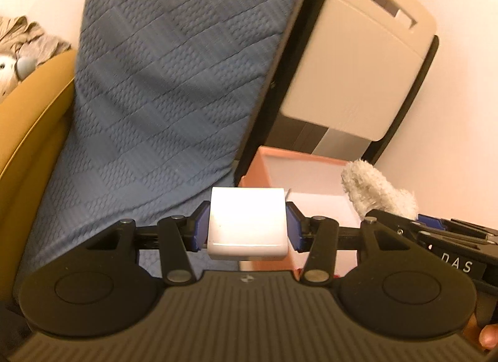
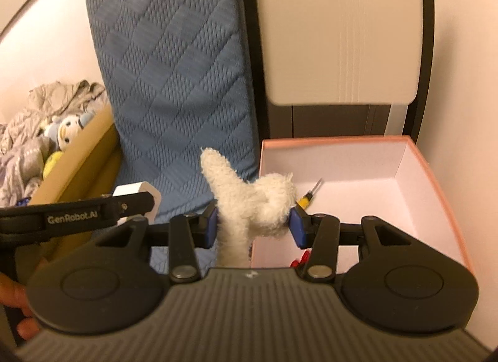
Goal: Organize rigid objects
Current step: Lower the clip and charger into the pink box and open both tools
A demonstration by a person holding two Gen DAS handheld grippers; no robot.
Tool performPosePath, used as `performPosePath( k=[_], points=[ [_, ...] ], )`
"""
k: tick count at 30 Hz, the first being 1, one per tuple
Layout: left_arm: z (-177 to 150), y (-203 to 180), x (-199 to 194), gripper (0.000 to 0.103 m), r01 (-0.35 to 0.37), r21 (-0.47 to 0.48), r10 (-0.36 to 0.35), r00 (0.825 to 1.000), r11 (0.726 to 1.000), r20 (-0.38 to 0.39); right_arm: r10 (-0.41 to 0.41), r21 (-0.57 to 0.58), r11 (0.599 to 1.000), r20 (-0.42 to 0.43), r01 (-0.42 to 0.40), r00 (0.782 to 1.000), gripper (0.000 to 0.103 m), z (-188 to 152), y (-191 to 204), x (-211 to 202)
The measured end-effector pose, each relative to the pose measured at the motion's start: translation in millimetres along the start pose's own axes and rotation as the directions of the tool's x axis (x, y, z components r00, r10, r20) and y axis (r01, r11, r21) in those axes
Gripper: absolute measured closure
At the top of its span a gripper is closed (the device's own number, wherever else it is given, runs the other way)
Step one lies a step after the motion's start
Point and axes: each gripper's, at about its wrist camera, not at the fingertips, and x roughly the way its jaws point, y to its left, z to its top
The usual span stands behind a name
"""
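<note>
My left gripper [image 1: 247, 225] is shut on a white rounded block [image 1: 247, 221], held above the blue quilted cover near the left edge of the pink box [image 1: 264, 169]. My right gripper [image 2: 252, 221] is shut on a fluffy white plush toy [image 2: 249, 203], held over the left wall of the pink box [image 2: 435, 193]. Inside the box lie a yellow-handled screwdriver [image 2: 306, 198] and a small red item [image 2: 300, 260], partly hidden by my right fingers. The plush toy also shows in the left wrist view [image 1: 376, 190], and the white block [image 2: 146, 190] in the right wrist view beside the left gripper [image 2: 93, 212].
A blue quilted cover [image 1: 165, 81] drapes over a mustard cushion [image 1: 28, 128]. A beige and black panel [image 2: 339, 28] stands behind the box. An open cardboard box [image 2: 90, 140] at left holds soft toys and crumpled clothes [image 2: 34, 131]. A wall [image 2: 460, 81] is on the right.
</note>
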Motion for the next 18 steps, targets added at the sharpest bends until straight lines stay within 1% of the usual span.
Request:
performPosePath(
  k=[10,14,18],
  points=[
    [29.0,-48.3,4.6,0.047,0.026,0.022,-0.027,0.999,0.999,0.04,0.011,0.009,1.0,0.068,-0.011,0.998,0.054,26.9,-37.1,-21.9],
    [39.3,-68.7,14.4,0.047,0.045,0.034,-0.047,0.998,0.998,0.048,0.001,0.032,0.999,0.087,-0.003,0.996,0.054,32.1,-57.2,-26.7],
    [41.3,-87.1,30.5,0.047,0.053,0.055,-0.055,0.998,0.997,0.036,-0.012,0.056,0.998,0.092,0.007,0.996,0.054,34.8,-80.6,-24.0]
  ],
)
